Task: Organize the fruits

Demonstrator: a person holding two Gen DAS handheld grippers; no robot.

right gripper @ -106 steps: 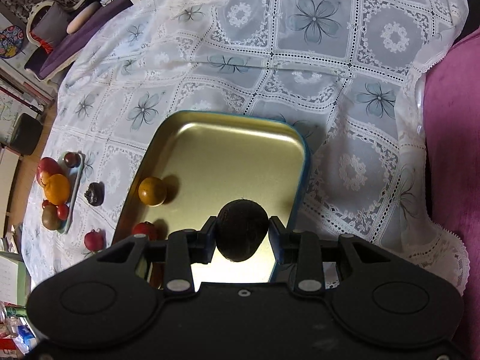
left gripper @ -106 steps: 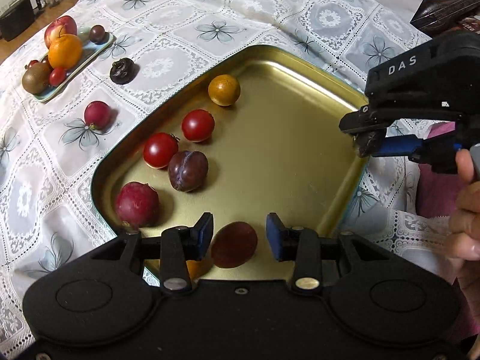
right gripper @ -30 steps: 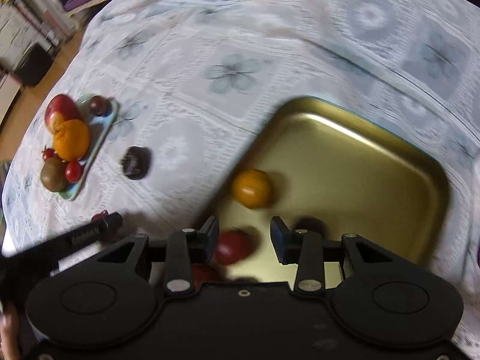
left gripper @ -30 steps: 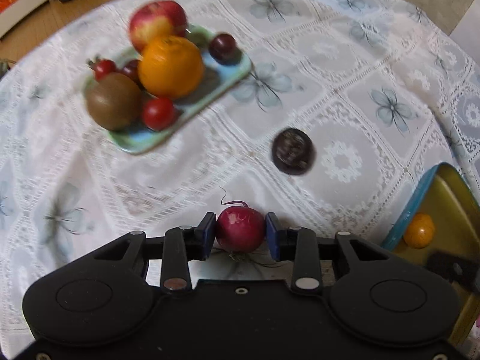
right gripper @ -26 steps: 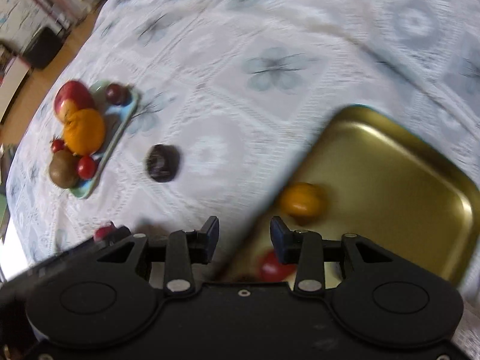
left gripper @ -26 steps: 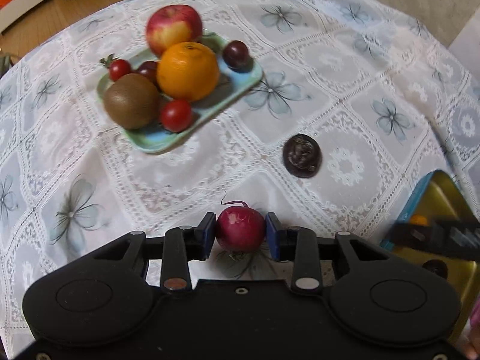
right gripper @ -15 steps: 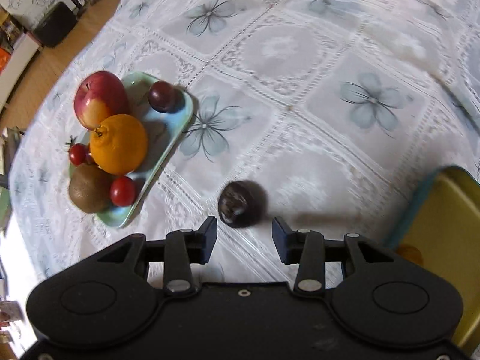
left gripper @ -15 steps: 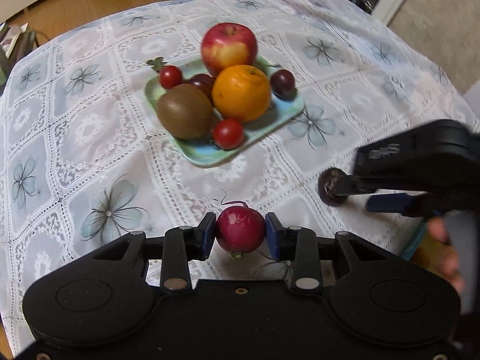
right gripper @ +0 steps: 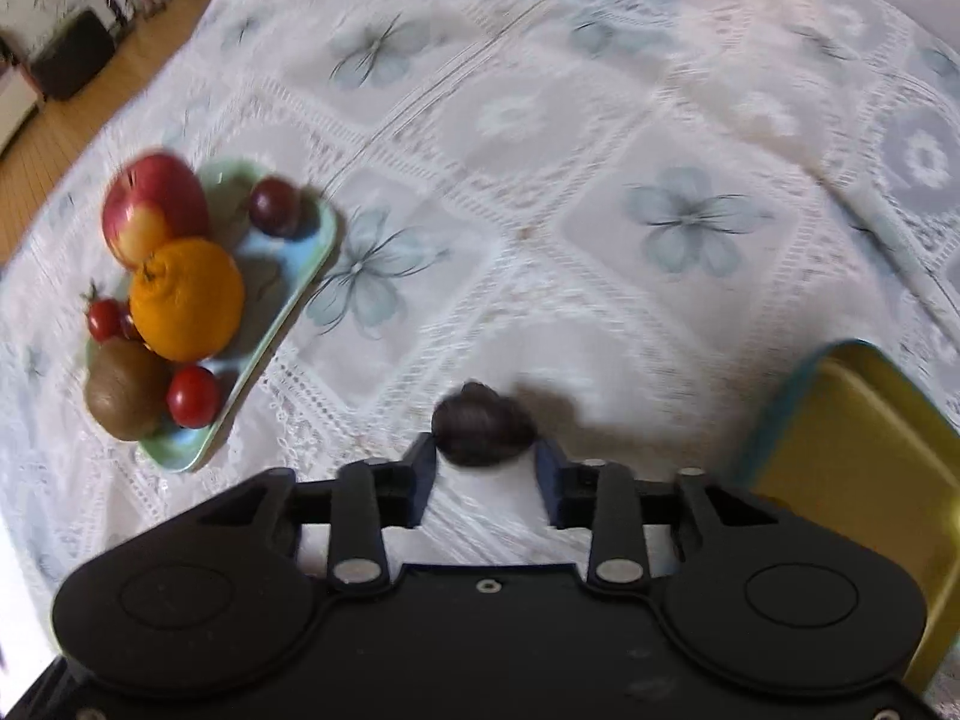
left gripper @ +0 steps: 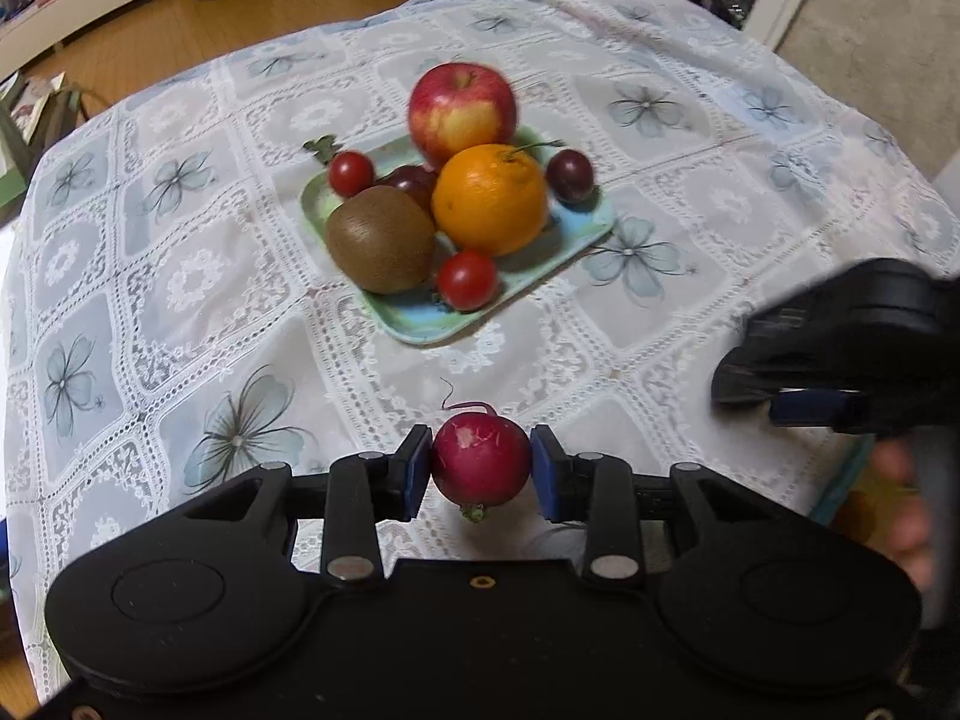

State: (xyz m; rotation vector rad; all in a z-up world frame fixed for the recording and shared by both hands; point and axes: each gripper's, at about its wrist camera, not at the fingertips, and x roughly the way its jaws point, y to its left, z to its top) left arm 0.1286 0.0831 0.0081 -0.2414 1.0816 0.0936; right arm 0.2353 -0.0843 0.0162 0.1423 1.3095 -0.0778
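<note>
a: what's the left gripper (left gripper: pixel 481 473) doing?
b: it's pinching a red radish (left gripper: pixel 480 467), both pads touching its sides, above the lace tablecloth (left gripper: pixel 198 276) on the near side of the small green plate (left gripper: pixel 420 324).
a: and that plate?
b: it holds an apple (left gripper: pixel 462 105), an orange (left gripper: pixel 489 207), a kiwi (left gripper: pixel 381 238), cherry tomatoes and dark grapes.
a: the right gripper (right gripper: pixel 485 469)?
b: spread around a dark wrinkled fruit (right gripper: pixel 480 425) lying on the cloth; the blur hides whether the pads touch it. the gold tray (right gripper: pixel 852 456) sits to its right.
</note>
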